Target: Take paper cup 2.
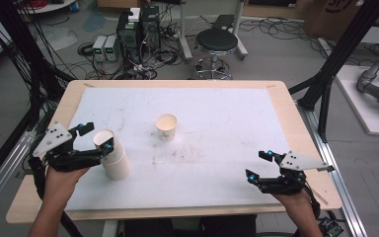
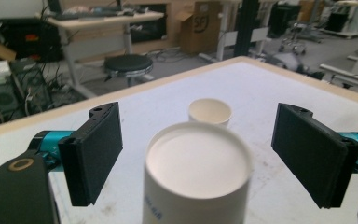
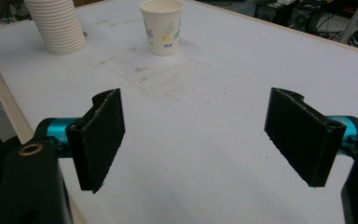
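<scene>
Stack (image 1: 113, 157): paper cups, table's 9 o'clock; light, crushable, nested cups may cling.
Left gripper (image 1: 96, 138): jaws spread, straddling top cup, not pressing.
Hold: gently, below rim.
Right gripper (image 1: 257, 165): spread, empty.

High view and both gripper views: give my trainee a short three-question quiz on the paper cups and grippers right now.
1. True or false: the left gripper has its pads pressed on the stack of white paper cups.
2. Which stands nearer the table's middle: A, the stack; B, the single flower-printed white paper cup?
3. Fill in: the right gripper holds ____.

Key:
1. False; the stack's top sits between open jaws, with gaps on both sides.
2. B.
3. Nothing; its jaws are open over the bare white table cover.
</scene>
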Motion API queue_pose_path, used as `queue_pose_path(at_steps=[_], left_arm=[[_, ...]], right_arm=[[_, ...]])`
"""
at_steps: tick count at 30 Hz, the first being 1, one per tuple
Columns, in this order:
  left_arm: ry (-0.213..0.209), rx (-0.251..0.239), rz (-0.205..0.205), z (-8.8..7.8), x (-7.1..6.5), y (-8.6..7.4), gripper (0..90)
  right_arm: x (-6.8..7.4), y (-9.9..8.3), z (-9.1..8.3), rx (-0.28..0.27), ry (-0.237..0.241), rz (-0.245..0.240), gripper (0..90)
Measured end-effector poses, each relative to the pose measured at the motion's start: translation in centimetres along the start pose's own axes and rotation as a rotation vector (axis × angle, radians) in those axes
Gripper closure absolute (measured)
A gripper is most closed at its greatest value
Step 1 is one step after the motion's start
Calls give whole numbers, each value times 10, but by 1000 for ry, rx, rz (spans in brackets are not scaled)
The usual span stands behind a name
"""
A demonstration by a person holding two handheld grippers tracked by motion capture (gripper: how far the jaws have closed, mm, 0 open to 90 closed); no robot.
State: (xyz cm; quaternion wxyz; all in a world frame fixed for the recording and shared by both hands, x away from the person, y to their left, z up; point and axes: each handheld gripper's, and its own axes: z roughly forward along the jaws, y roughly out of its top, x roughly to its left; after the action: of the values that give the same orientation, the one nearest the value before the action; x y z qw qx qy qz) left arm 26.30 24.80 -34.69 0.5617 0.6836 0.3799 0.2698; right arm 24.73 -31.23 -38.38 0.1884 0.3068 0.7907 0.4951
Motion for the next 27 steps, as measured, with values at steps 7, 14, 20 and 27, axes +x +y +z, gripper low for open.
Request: queue_pose_path(at_steps=[7,14,20,27], left_arm=[[-29,43,-27,8,4,-11,167],[-87,50,-50,10,8,-15,322],[-98,46,-39,9,8,-12,329],[-110,5,-44,5,7,-2,330]], right_arm=[[0,-1,0,3,1,5,206],[1,-1,1,7,5,3,206],[1,0,1,6,7,2,206],[1,0,1,6,6,4,206]])
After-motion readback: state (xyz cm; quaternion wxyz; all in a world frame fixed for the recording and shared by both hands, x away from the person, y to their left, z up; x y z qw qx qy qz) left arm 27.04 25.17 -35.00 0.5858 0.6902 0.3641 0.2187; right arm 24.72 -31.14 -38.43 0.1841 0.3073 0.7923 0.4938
